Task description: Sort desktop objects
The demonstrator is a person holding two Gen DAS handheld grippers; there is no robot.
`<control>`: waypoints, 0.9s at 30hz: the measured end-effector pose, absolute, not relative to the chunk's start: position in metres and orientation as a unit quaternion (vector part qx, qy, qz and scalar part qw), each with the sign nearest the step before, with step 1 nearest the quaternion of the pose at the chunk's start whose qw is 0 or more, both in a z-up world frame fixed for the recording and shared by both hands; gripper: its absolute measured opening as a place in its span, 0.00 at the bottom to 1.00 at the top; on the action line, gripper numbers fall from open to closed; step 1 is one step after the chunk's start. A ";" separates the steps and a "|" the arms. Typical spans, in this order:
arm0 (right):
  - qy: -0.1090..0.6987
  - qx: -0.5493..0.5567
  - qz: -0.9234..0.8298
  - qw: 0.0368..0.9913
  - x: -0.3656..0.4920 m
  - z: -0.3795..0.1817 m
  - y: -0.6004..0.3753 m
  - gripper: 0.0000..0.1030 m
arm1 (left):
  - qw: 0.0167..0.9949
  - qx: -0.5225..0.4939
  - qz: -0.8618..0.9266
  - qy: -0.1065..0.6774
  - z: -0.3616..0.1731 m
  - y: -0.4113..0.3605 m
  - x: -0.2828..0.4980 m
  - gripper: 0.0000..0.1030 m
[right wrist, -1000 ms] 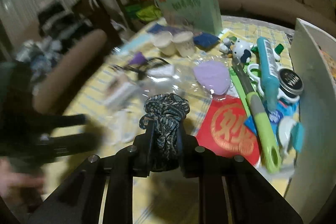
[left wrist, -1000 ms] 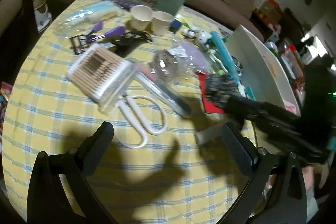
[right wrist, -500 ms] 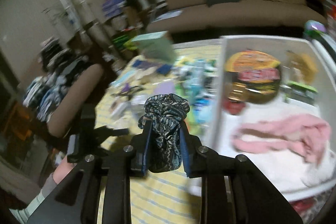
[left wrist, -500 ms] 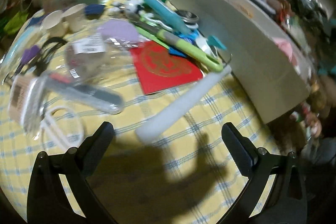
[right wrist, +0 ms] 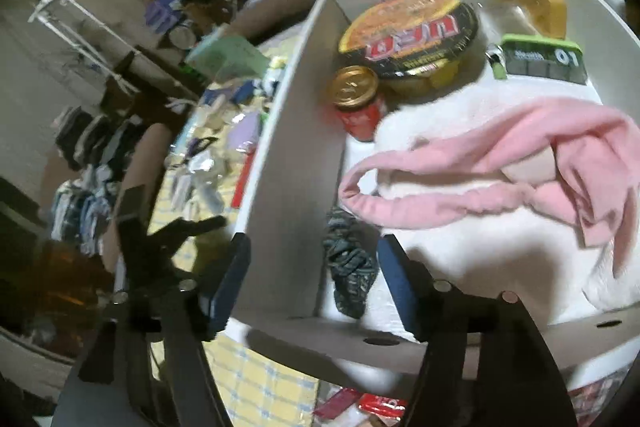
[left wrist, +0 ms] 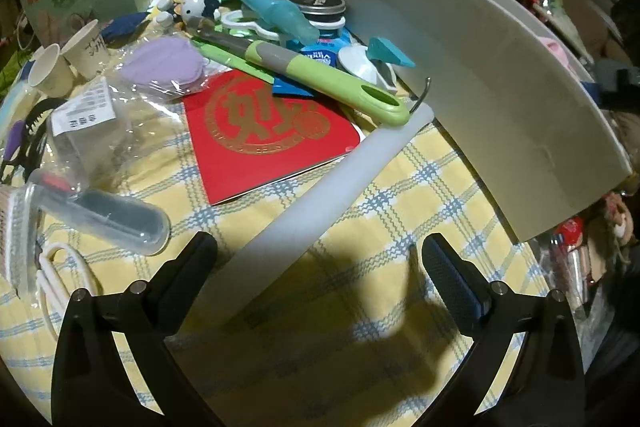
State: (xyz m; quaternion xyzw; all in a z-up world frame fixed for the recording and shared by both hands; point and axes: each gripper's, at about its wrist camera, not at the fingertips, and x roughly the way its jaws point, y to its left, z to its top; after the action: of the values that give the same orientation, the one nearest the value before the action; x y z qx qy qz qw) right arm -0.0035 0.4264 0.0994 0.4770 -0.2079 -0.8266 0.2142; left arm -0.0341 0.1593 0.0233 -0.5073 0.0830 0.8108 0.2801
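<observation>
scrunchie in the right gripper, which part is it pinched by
Nothing is held. The right gripper is open, and the scrunchie lies inside the box. The left gripper is open too.

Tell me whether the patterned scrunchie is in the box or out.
In. The scrunchie lies on the box floor against its wall, free between the open right tongs.

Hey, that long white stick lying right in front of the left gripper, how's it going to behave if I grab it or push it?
The white stick looks straight and smooth, so probably rigid and a bit slippery. It seems round, so a sideways push may roll it on the checked cloth. The left gripper is open near one end; gripped there, the far end may sag.
</observation>
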 end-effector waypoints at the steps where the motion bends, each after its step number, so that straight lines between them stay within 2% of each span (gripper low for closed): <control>1: -0.217 0.471 -0.826 0.220 -0.002 0.102 0.430 0.75 | 0.280 -0.507 0.811 0.084 0.023 0.160 -0.034 1.00; 7: -0.247 0.431 -0.836 0.233 0.011 0.119 0.452 0.77 | 0.275 -0.512 0.811 0.069 0.020 0.159 -0.038 0.99; 13: -0.245 0.416 -0.838 0.253 0.019 0.131 0.447 0.78 | 0.252 -0.510 0.819 0.073 0.021 0.160 -0.040 0.83; 16: -0.245 0.422 -0.834 0.257 0.020 0.127 0.442 0.78 | 0.238 -0.508 0.824 0.079 0.023 0.154 -0.040 0.57; 17: -0.244 0.423 -0.833 0.258 0.021 0.126 0.440 0.78 | 0.233 -0.507 0.827 0.072 0.025 0.150 -0.041 0.36; 18: -0.241 0.424 -0.834 0.259 0.022 0.125 0.438 0.78 | 0.235 -0.507 0.827 0.056 0.027 0.145 -0.042 0.24; 24: -0.204 0.413 -0.842 0.283 0.031 0.138 0.405 0.79 | 0.256 -0.505 0.820 0.077 0.030 0.149 -0.030 0.17; 27: -0.118 0.410 -0.854 0.298 0.029 0.160 0.363 0.79 | 0.274 -0.508 0.814 0.064 0.032 0.142 -0.024 0.08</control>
State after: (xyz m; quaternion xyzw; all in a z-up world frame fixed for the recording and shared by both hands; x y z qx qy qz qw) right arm 0.0293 0.3631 0.1602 0.4102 -0.1178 -0.8539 0.2977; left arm -0.0239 0.1423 0.0325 -0.5082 0.0639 0.8141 0.2737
